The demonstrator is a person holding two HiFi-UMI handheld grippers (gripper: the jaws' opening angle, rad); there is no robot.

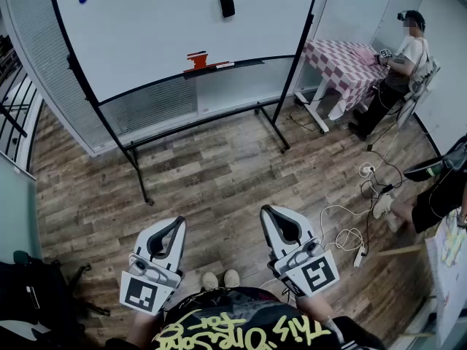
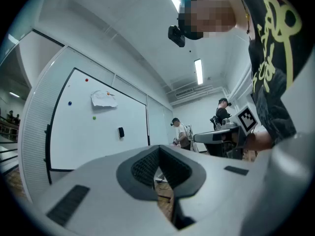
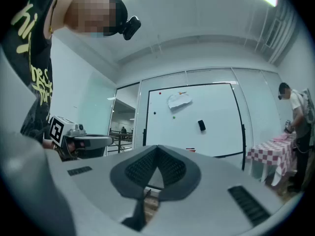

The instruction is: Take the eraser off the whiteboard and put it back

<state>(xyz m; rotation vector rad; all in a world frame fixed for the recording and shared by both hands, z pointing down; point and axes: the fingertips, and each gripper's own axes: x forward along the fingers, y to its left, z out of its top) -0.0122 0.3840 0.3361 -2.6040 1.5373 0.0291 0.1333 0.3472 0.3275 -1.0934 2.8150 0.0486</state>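
Observation:
A black eraser (image 1: 227,5) sticks to the whiteboard (image 1: 146,35) at its upper right, far across the wooden floor from me. Both grippers hang low in front of my body, well short of the board. My left gripper (image 1: 177,223) has its jaws together with nothing in them, and so does my right gripper (image 1: 268,212). In the left gripper view the eraser (image 2: 121,132) is a small dark block beyond the shut left gripper (image 2: 158,149). The right gripper view shows the eraser (image 3: 201,125) above the shut right gripper (image 3: 157,148).
A red item (image 1: 197,60) lies on the board's tray. Magnets and a paper sheet are on the board. A checkered table (image 1: 343,60) with a person (image 1: 405,57) beside it stands at the right. Cables (image 1: 350,232) trail on the floor, another person (image 1: 438,195) at the right edge, a black bag (image 1: 36,297) bottom left.

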